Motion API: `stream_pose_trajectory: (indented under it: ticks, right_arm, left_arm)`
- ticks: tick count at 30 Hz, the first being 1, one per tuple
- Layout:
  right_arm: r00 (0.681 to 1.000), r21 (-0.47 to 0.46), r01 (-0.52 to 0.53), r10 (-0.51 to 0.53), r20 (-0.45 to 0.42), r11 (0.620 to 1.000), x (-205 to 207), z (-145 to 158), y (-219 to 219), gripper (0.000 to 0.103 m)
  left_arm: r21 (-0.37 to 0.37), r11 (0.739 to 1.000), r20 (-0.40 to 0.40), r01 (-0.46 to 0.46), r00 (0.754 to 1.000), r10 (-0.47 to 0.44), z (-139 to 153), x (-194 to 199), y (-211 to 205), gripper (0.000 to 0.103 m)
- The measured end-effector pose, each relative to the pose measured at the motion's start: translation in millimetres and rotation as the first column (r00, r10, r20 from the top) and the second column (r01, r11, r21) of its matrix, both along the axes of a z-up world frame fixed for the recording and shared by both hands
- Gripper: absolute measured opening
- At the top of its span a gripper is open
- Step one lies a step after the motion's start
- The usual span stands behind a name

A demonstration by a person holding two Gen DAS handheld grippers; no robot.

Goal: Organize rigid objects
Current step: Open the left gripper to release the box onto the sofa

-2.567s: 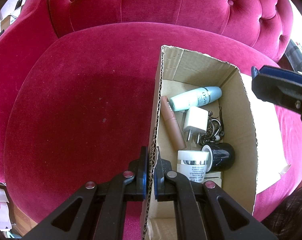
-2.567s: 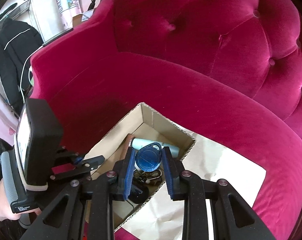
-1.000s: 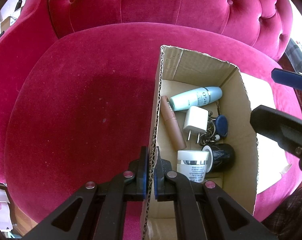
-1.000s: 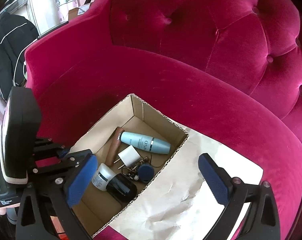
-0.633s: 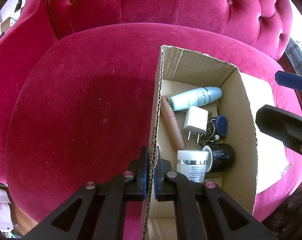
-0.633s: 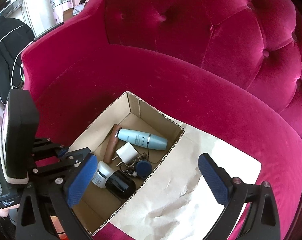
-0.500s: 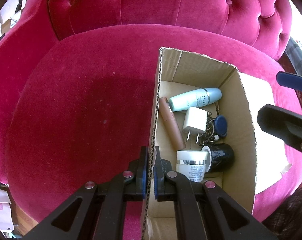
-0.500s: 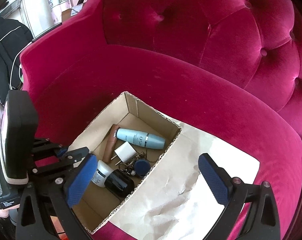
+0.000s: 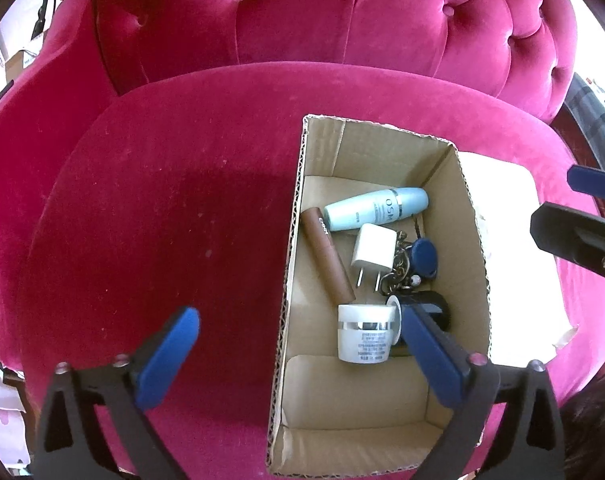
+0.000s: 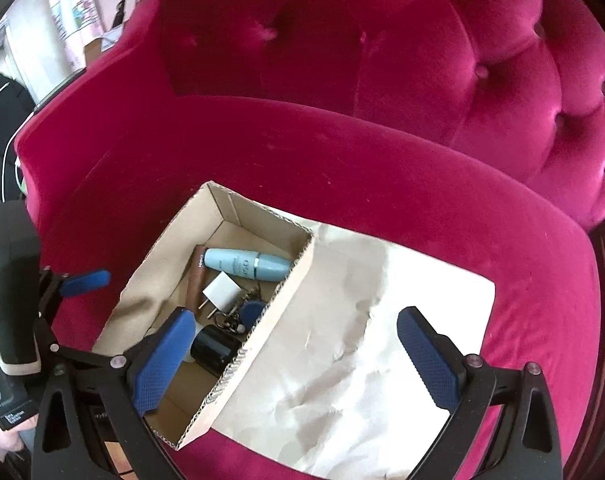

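Note:
An open cardboard box (image 9: 292, 280) (image 10: 286, 304) stands on a magenta velvet armchair seat (image 9: 162, 220). In it lie a light blue bottle (image 9: 376, 208) (image 10: 246, 264), a brown tube (image 9: 328, 260), a white plug adapter (image 9: 372, 250) (image 10: 220, 292), a blue key fob with keys (image 9: 422, 258) (image 10: 251, 312), a white jar (image 9: 364, 338) and a black jar (image 10: 214, 346). My left gripper (image 9: 298, 354) is open, its jaws astride the box's left wall. My right gripper (image 10: 298, 352) is open and empty above the box's right wall.
A crumpled sheet of brown paper (image 10: 362, 340) lies on the seat right of the box. The tufted chair back (image 9: 322, 20) rises behind. The left armrest (image 10: 62, 152) curves round, with room clutter beyond it.
My left gripper has let go of the box's left wall and opened wide. The right gripper, which dropped the blue key fob into the box earlier, stays open and has drawn back a little.

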State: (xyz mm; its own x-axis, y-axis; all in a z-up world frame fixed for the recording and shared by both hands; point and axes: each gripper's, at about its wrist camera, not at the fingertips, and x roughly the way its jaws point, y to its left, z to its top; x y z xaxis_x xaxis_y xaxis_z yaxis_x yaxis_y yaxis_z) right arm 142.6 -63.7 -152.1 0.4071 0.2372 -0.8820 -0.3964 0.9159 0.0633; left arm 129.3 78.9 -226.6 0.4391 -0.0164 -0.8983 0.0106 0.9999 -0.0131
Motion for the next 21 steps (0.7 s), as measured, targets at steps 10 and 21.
stream_pose_trajectory:
  ticks: [10,21]
  right_arm:
    - [0.998,-0.006,0.057,-0.057,0.002,0.998,-10.7,8.6,-8.6,0.103]
    - [0.991,0.009,0.135,-0.135,0.008,0.991,-37.7,27.0,-24.7,0.103]
  left_arm:
    - [0.037,0.998,0.017,0.047,0.999,-0.047,12.2,-16.9,-17.1,0.103]
    - [0.047,0.996,0.027,0.081,0.996,-0.082,33.1,-46.2,-30.8,0.103]
